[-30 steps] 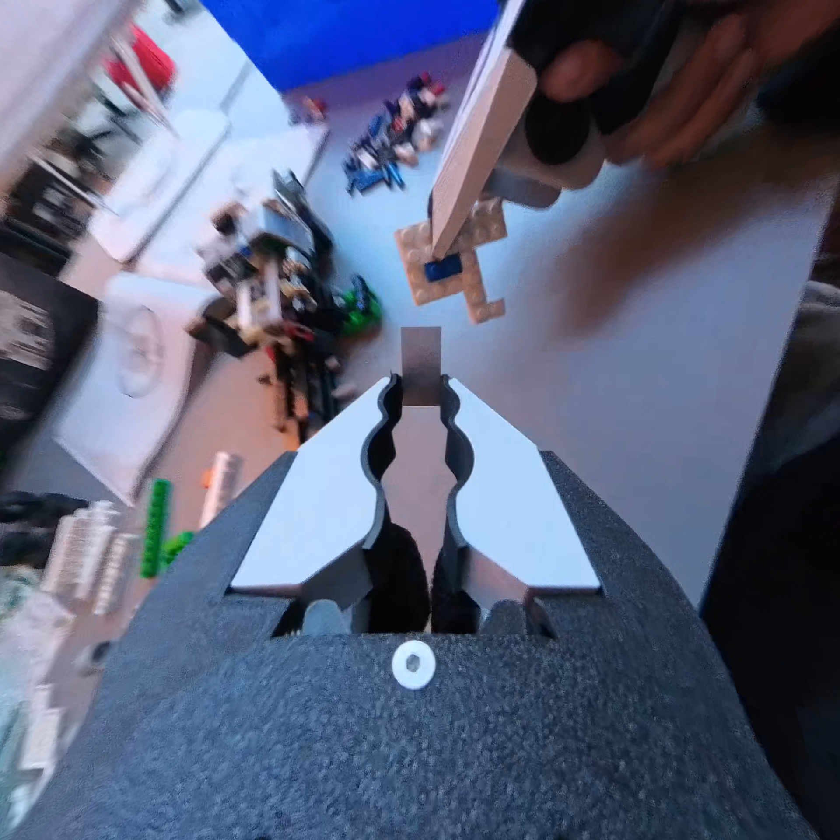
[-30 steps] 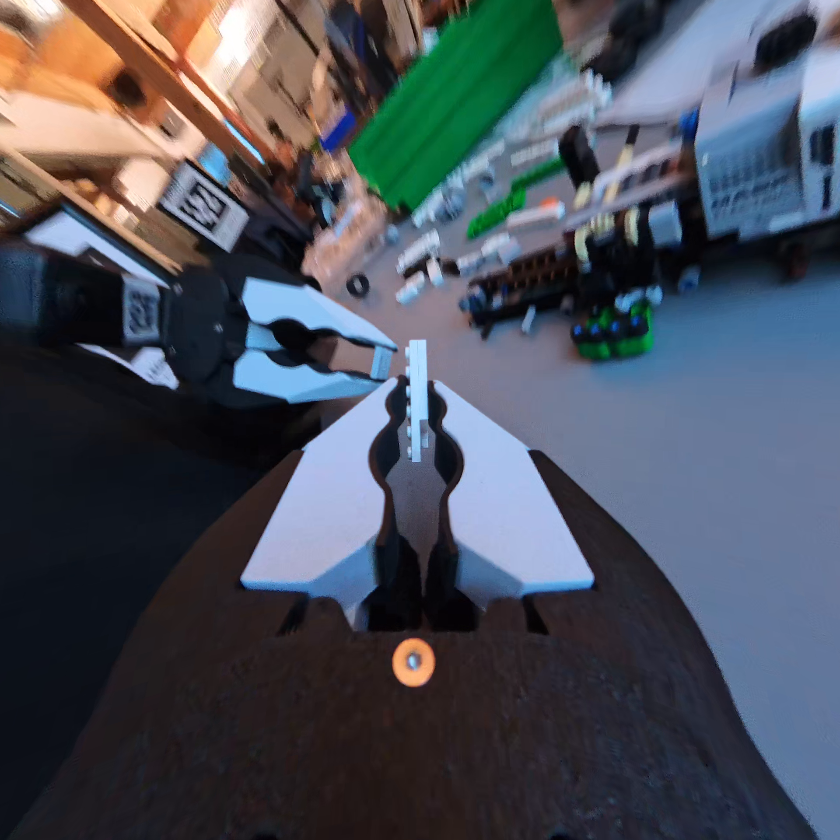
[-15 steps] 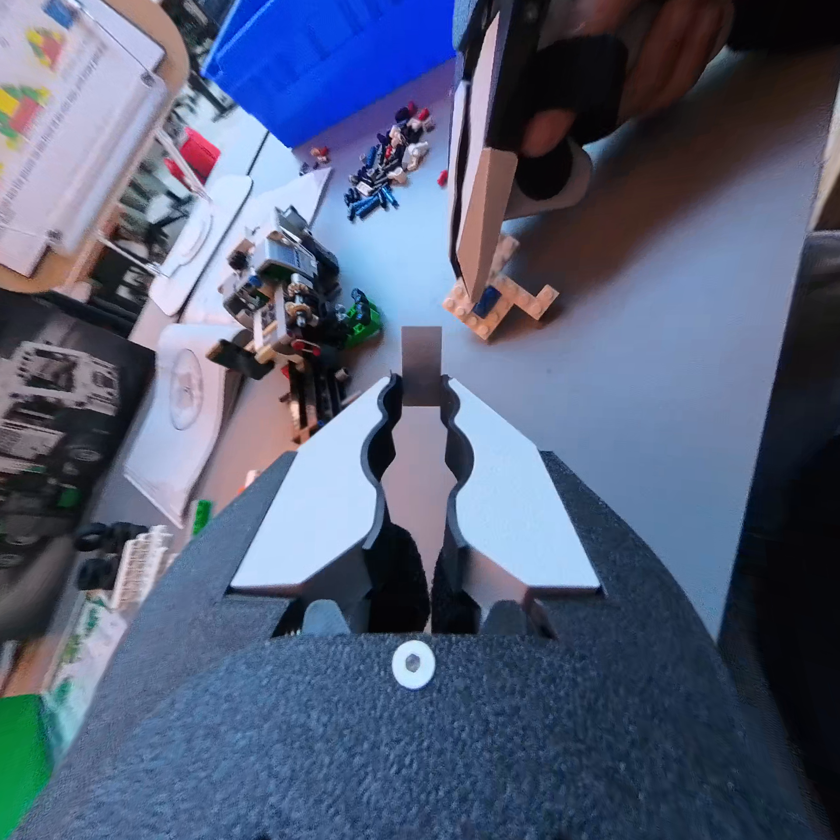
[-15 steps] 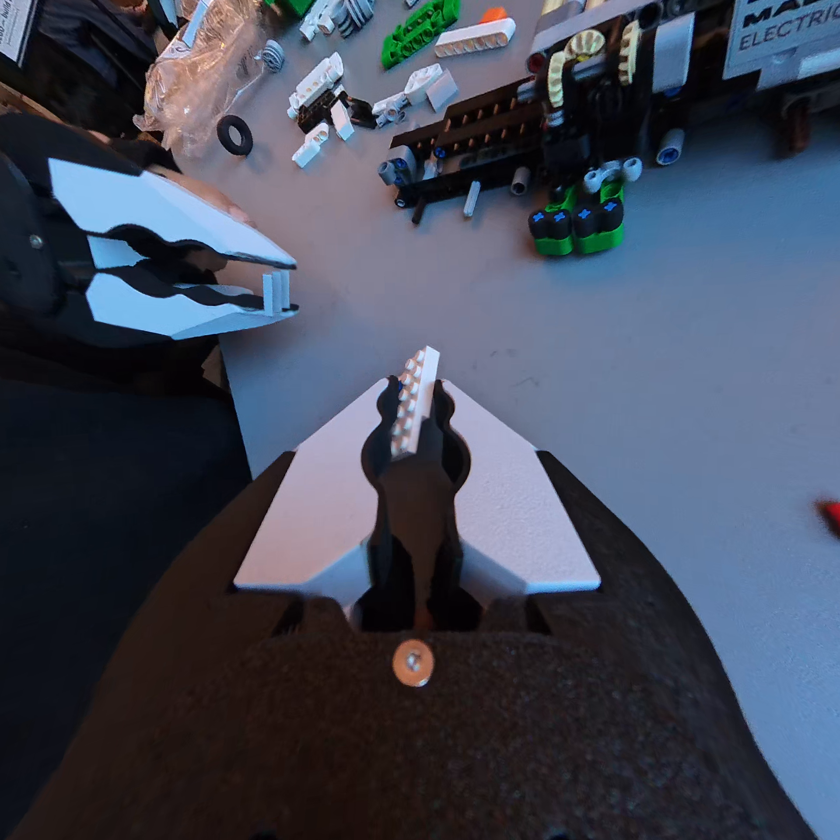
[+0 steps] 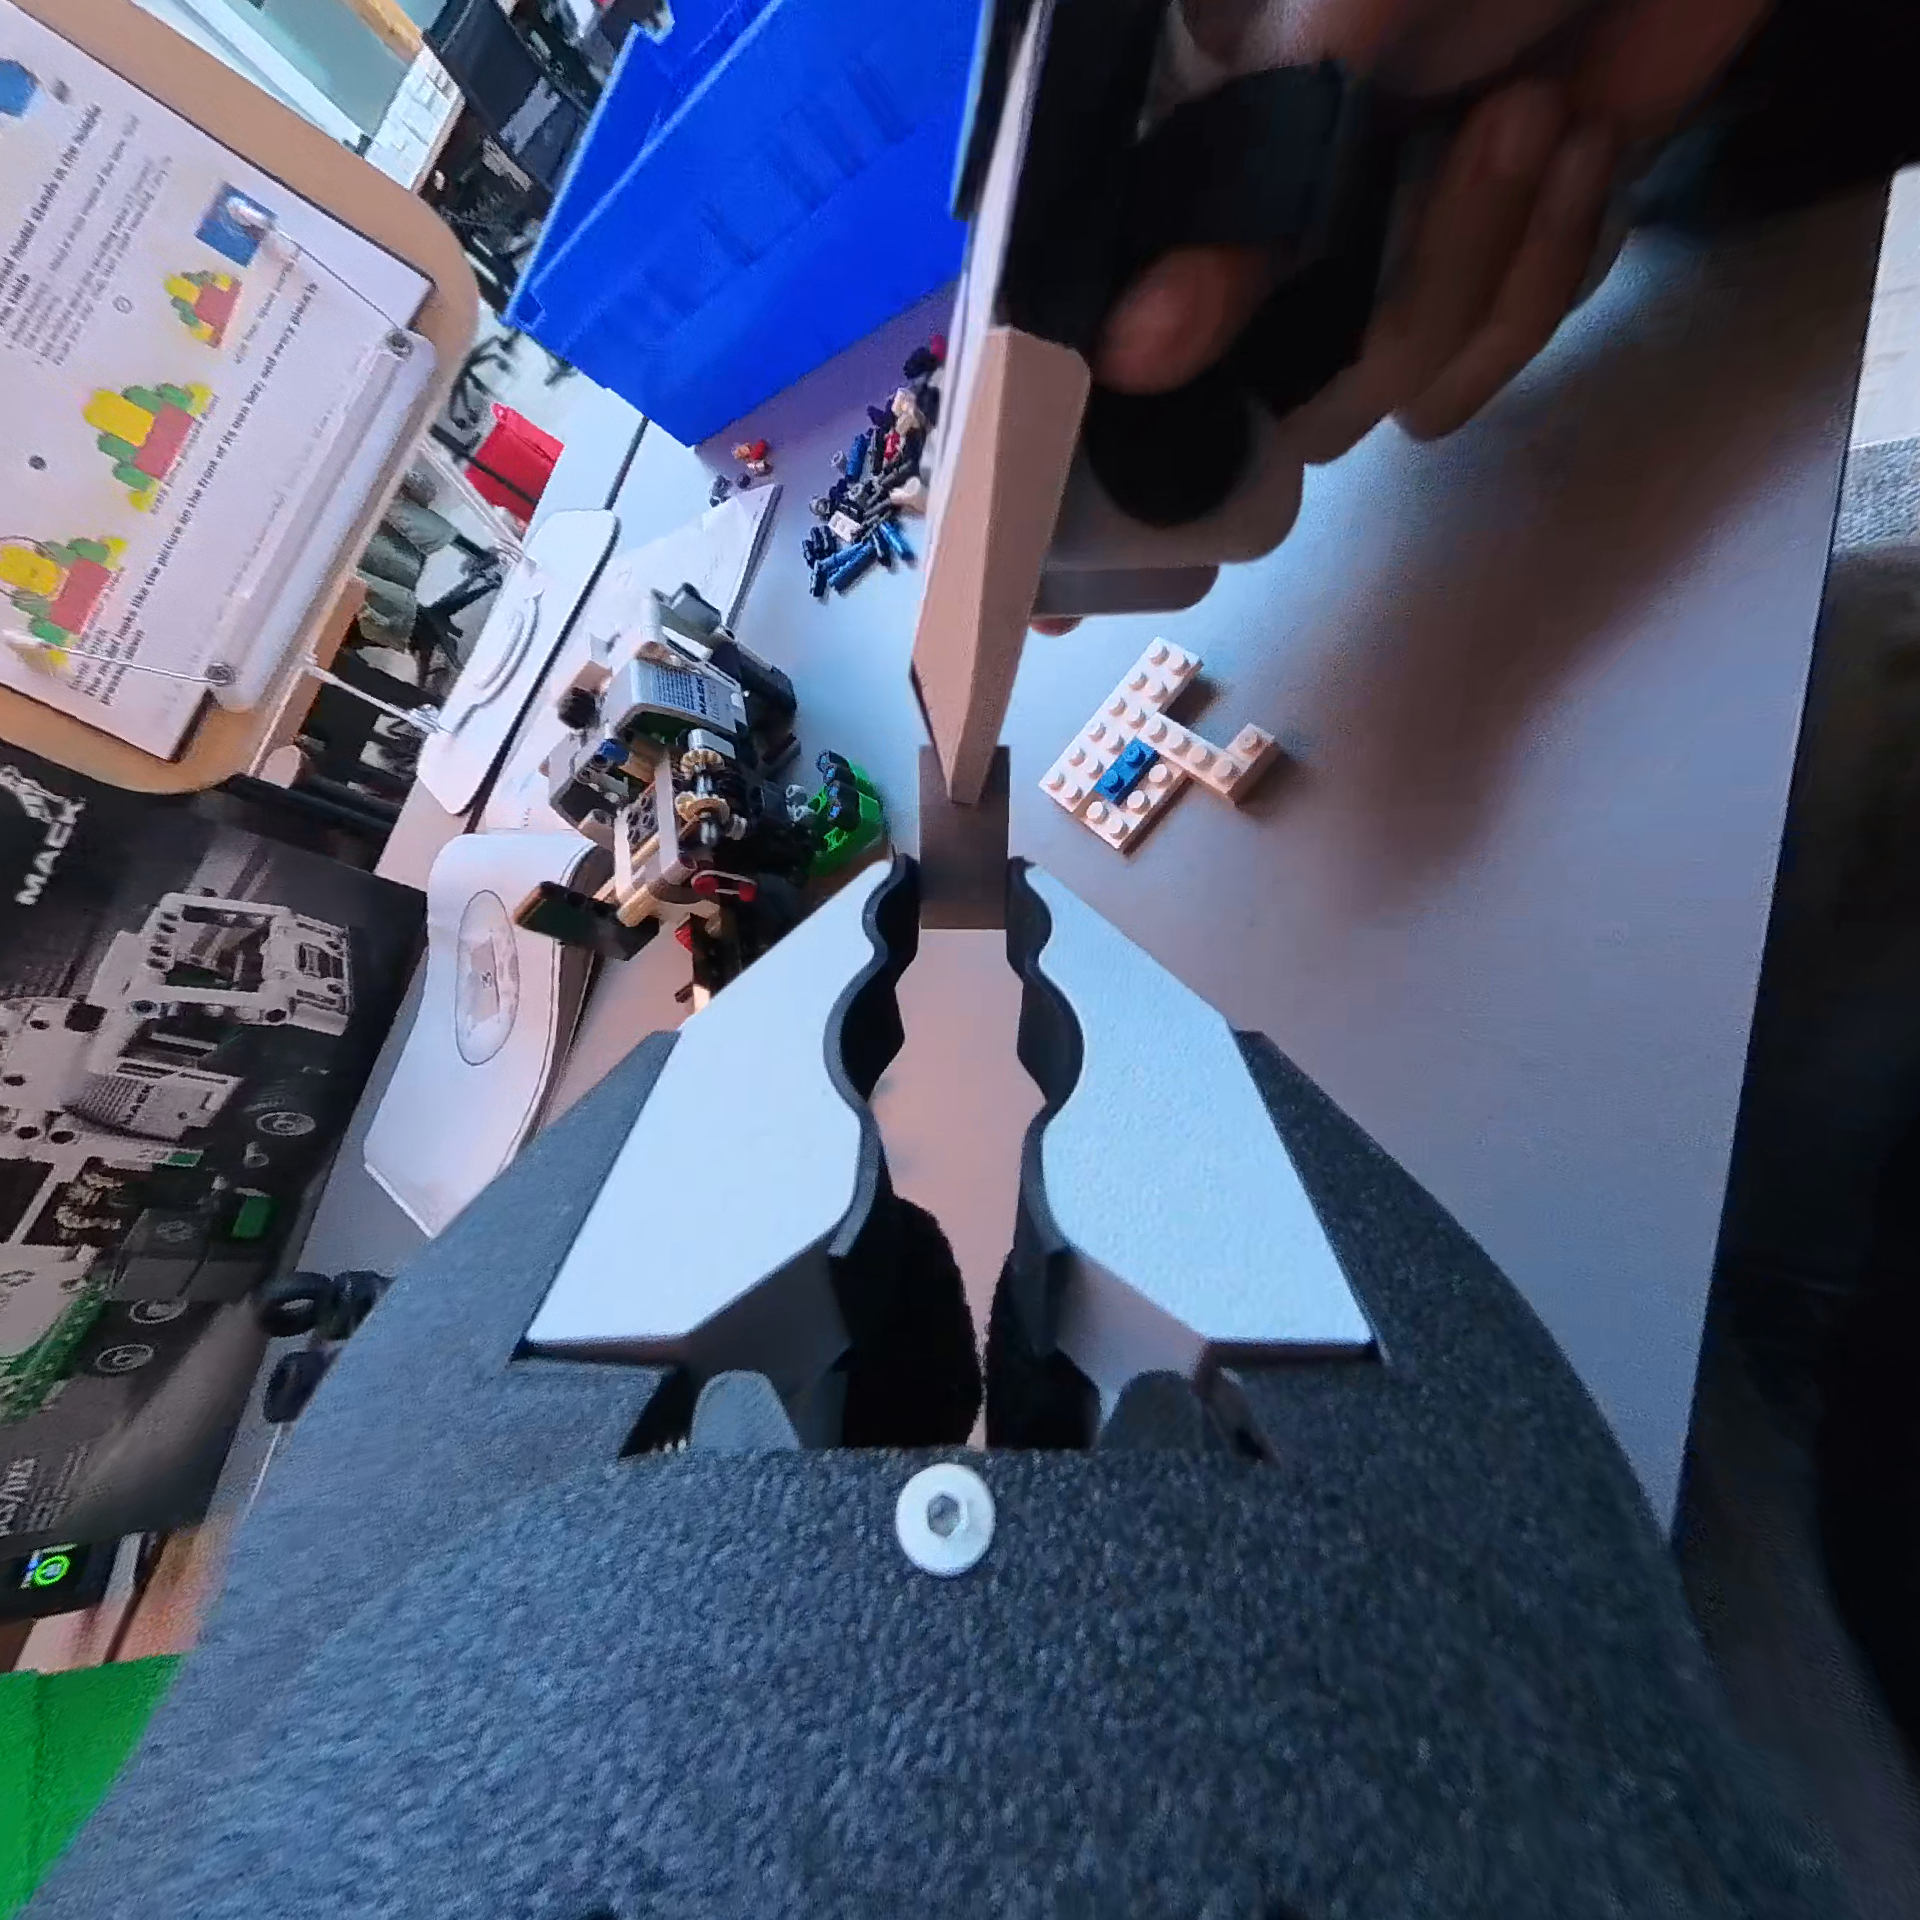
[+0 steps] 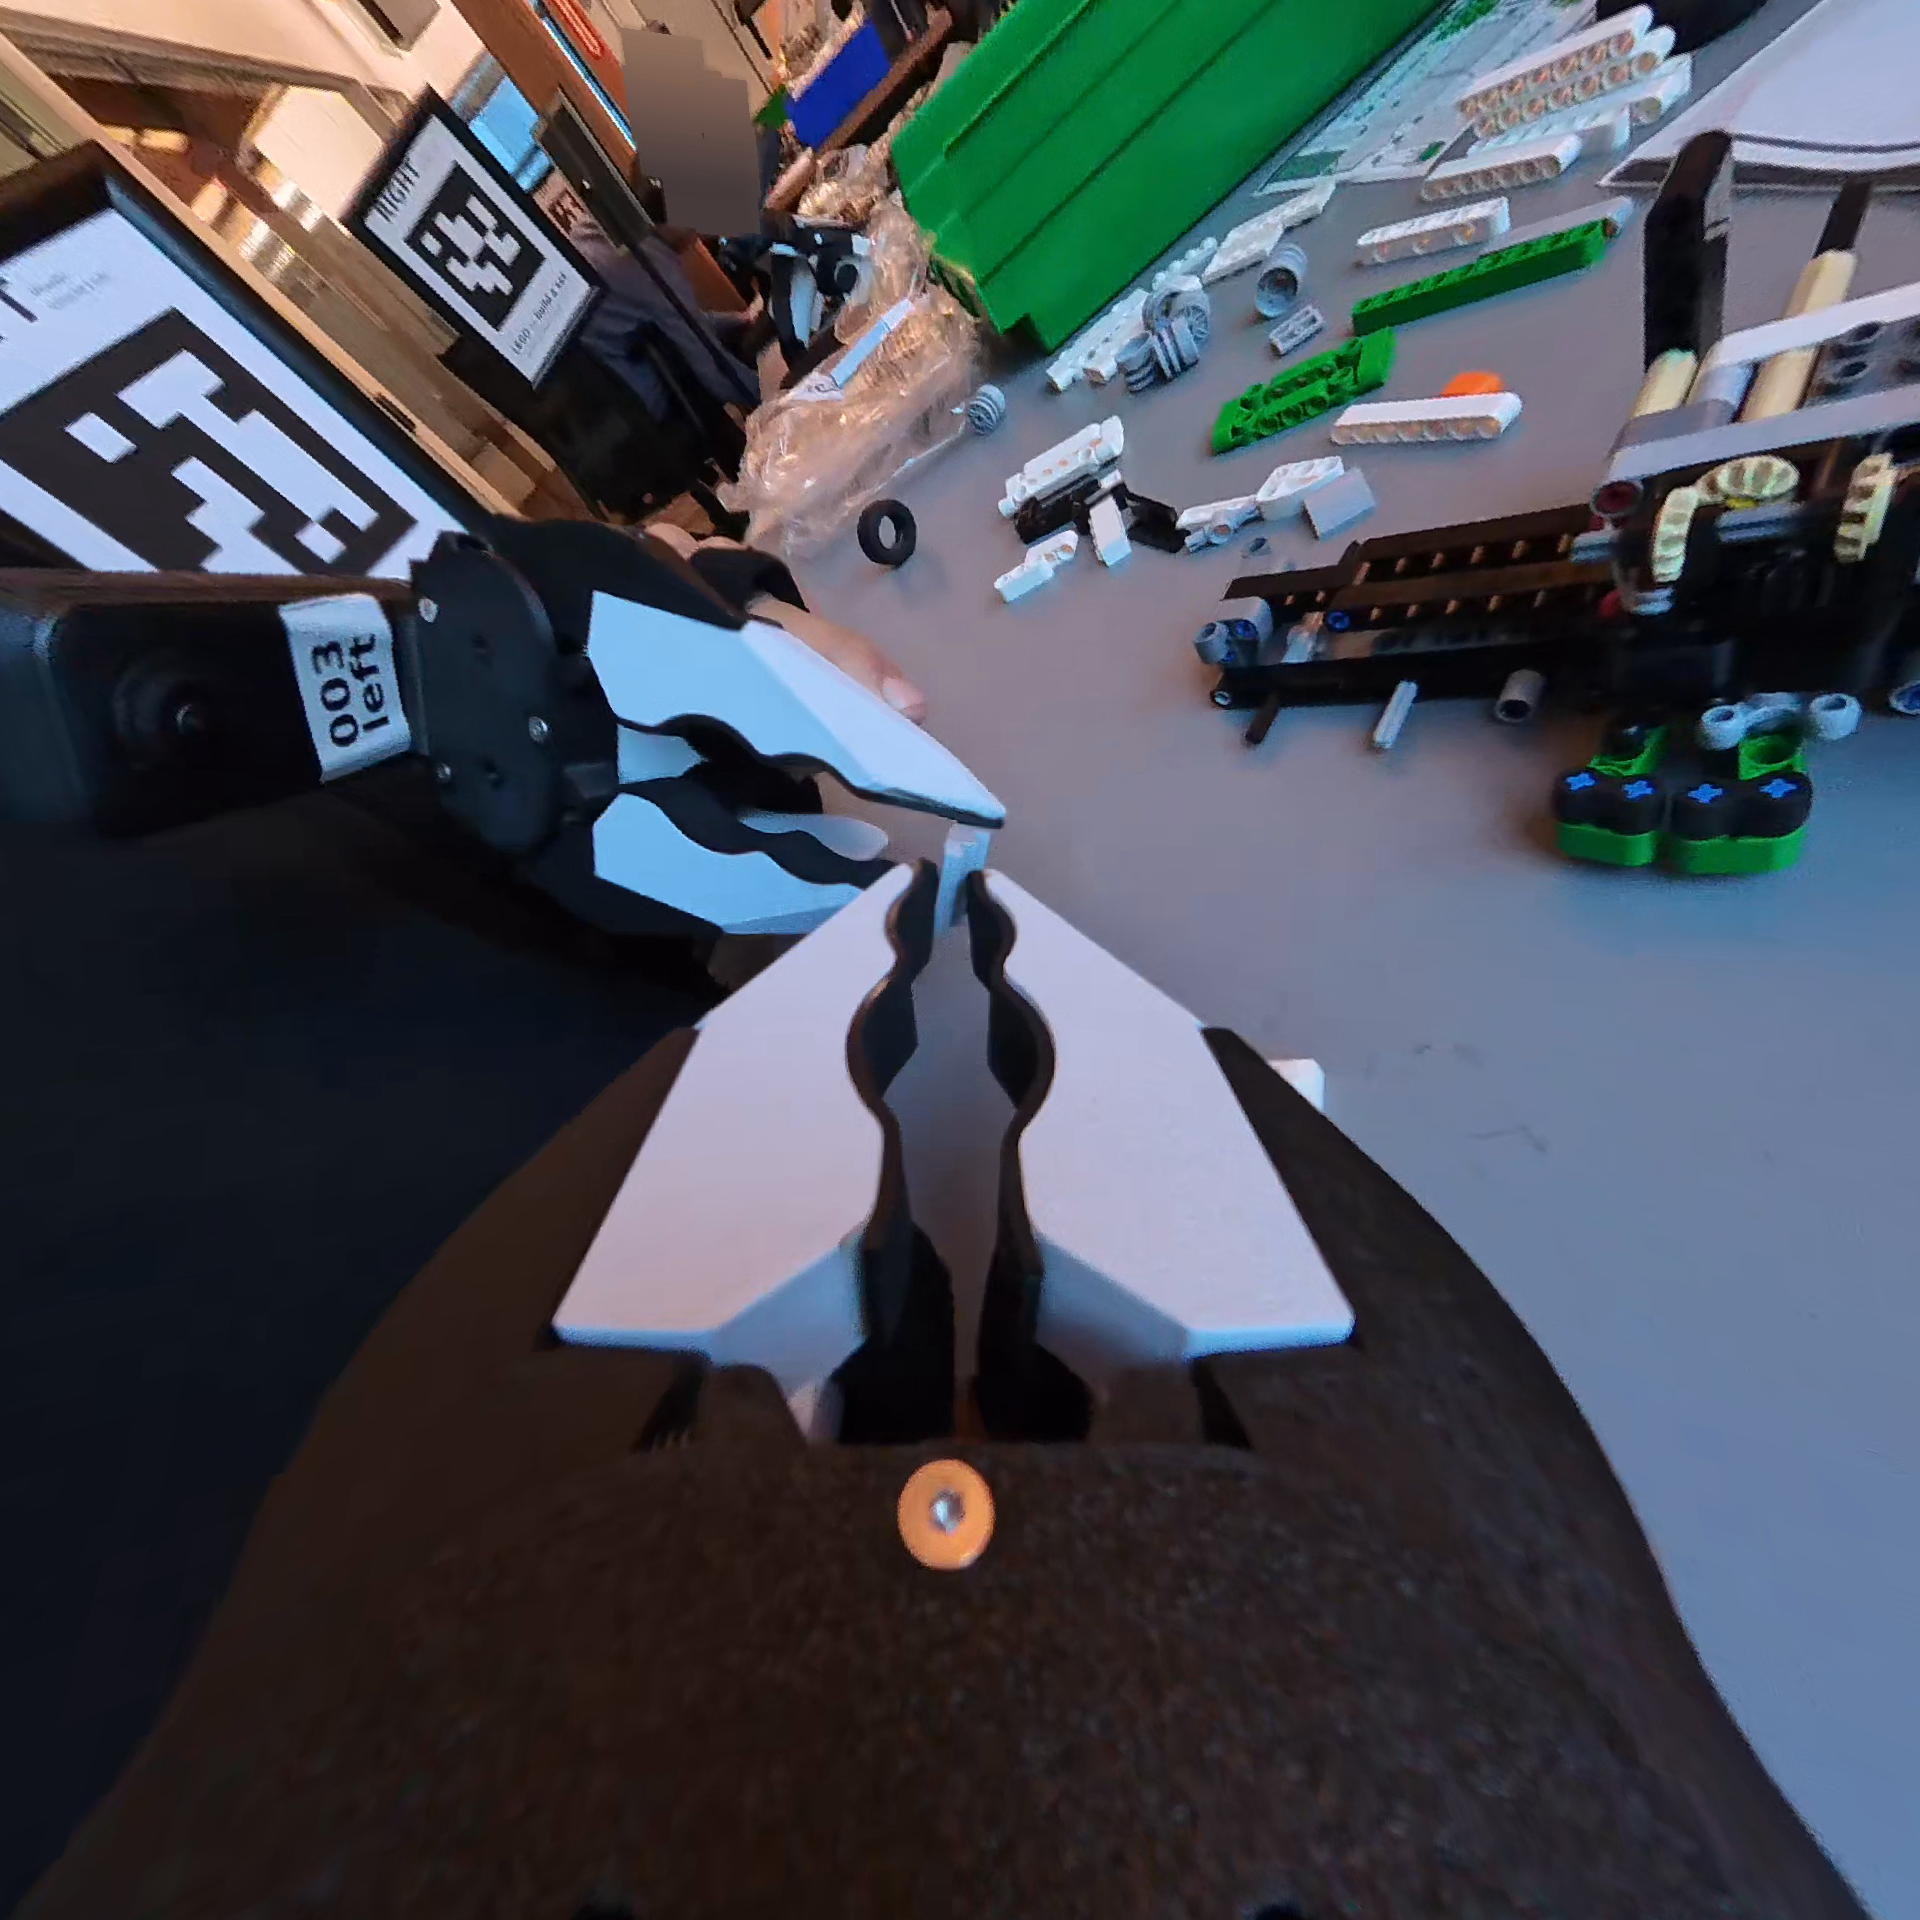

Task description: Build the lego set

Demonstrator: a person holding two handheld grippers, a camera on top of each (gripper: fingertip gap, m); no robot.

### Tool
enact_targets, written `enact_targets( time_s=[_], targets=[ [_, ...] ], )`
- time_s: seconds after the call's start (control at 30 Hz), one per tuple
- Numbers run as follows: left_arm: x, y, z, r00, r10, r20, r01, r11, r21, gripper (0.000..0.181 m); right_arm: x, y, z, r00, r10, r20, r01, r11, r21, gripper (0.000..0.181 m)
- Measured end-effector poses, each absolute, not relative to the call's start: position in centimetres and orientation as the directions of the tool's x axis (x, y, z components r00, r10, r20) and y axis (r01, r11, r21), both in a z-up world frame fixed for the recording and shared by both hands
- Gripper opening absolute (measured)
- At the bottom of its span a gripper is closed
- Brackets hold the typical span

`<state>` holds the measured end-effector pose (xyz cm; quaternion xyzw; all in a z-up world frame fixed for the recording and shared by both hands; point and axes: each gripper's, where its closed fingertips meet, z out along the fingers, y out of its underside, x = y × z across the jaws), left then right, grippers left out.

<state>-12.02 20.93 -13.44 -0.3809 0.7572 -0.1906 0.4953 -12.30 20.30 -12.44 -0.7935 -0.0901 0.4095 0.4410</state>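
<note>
My left gripper (image 5: 961, 868) is shut on a small flat grey-white piece (image 5: 961, 852) that sticks out past its tips. My right gripper (image 6: 945, 883) has come in from above, and its narrow jaws close around the same small piece (image 6: 961, 857). Its finger (image 5: 971, 644) touches the piece in the left wrist view. The left gripper (image 6: 935, 821) shows tip to tip with it in the right wrist view. A white plate assembly with a blue piece on top (image 5: 1153, 743) lies flat on the grey table (image 5: 1455, 831), just right of the tips.
A half-built black truck chassis (image 6: 1558, 613) with a green part (image 6: 1683, 810) stands nearby. Several loose white and green beams (image 6: 1309, 395) and a small tyre (image 6: 886, 532) lie beyond. A blue bin (image 5: 769, 208), a pile of small pins (image 5: 873, 509) and instruction sheets (image 5: 166, 1039) lie farther off.
The right gripper let go of the white plate assembly, which now lies on the table. It moved over to the left gripper's small piece and closed around it.
</note>
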Motion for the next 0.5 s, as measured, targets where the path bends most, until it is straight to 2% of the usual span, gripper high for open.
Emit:
enact_targets(
  time_s=[0.1,0.17,0.23,0.3,0.37,0.5],
  targets=[
    [-12.1,20.7,-12.4,-0.195,-0.855,-0.481,-0.352,0.519,-0.779,0.017,-12.2,20.1,-11.6,0.607,0.534,-0.588,-0.257,-0.569,-0.782,0.004],
    [-12.3,21.1,-12.0,-0.174,-0.954,-0.243,-0.364,0.292,-0.884,0.027,-12.0,19.9,-10.9,0.558,0.56,-0.612,-0.296,-0.555,-0.777,0.003],
    [-12.6,21.0,-11.4,-0.198,-0.98,0.025,-0.362,0.049,-0.931,0.024,-11.9,19.6,-10.4,0.526,0.588,-0.615,-0.314,-0.538,-0.782,0.003],
    [-13.1,20.1,-9.9,-0.283,-0.916,0.285,-0.322,-0.189,-0.928,0.022,-12.0,19.3,-9.8,0.499,0.619,-0.606,-0.318,-0.519,-0.793,0.002],
    [-13.4,19.8,-9.0,-0.338,-0.829,0.446,-0.315,-0.348,-0.883,0.018,-12.1,19.1,-9.6,0.496,0.64,-0.587,-0.302,-0.507,-0.807,0.002],
    [-13.6,18.9,-8.9,-0.403,-0.75,0.525,-0.341,-0.41,-0.846,0.017,-12.7,18.7,-8.7,0.465,0.683,-0.563,-0.299,-0.477,-0.826,0.002]
  ],
)
